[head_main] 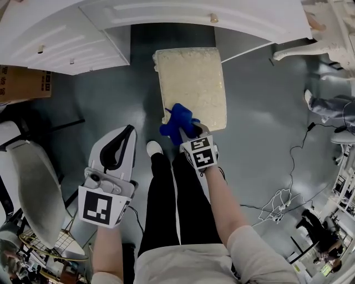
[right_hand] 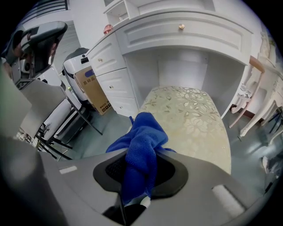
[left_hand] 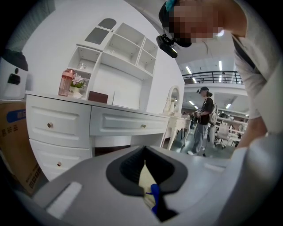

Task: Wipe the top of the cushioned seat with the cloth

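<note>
A smooth grey floor (head_main: 266, 138) spreads beneath us, with our black-trousered legs (head_main: 166, 205) nearest. At near left we hold the left gripper (head_main: 128, 133) low over the floor, its jaws drawn together on nothing. Through the thin slit between them we glimpse only the seat and a bit of blue. A little farther, to the right, our right gripper (right_hand: 139, 176) is clenched on the crumpled blue microfibre cloth (head_main: 177, 119). The cloth bunches out past the jaws at the near left corner of the cream floral cushioned seat (head_main: 194, 83). The seat runs away from us, its far end tucked under the white drawer-fronted dressing table (head_main: 166, 16). At far left a brown cardboard box (head_main: 22, 83) sits beside the drawers.
</note>
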Motion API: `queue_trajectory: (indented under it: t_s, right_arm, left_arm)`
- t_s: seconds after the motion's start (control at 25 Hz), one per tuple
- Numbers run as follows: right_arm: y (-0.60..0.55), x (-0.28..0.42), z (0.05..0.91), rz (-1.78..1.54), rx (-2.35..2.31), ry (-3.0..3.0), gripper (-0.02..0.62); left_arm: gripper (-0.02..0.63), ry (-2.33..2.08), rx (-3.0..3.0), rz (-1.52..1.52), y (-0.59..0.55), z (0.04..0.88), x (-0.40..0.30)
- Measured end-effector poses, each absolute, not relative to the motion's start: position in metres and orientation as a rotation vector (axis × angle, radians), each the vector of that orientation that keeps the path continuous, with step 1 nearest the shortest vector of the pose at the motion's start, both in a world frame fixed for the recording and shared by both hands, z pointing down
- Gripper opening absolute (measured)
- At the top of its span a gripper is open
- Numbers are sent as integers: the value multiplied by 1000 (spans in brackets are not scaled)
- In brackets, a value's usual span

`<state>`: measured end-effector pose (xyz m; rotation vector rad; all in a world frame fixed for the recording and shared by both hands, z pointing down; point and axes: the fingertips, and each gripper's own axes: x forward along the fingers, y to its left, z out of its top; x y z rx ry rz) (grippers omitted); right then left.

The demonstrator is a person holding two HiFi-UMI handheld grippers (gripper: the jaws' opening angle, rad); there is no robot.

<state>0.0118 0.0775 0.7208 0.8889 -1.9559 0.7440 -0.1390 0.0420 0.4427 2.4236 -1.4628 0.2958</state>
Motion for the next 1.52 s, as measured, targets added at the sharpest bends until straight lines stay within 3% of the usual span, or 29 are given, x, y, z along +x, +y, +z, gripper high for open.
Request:
queue_trajectory:
  t_s: [0.68,1.52]
  right_arm:
    - [71,-1,674,919,917,-2033,110]
    - [54,37,401,850,1124,-2287,107]
  left_arm:
    - [0,-1417,2433,290,48,428,-133]
    - [0,-1227,2653,257,32,286,-48]
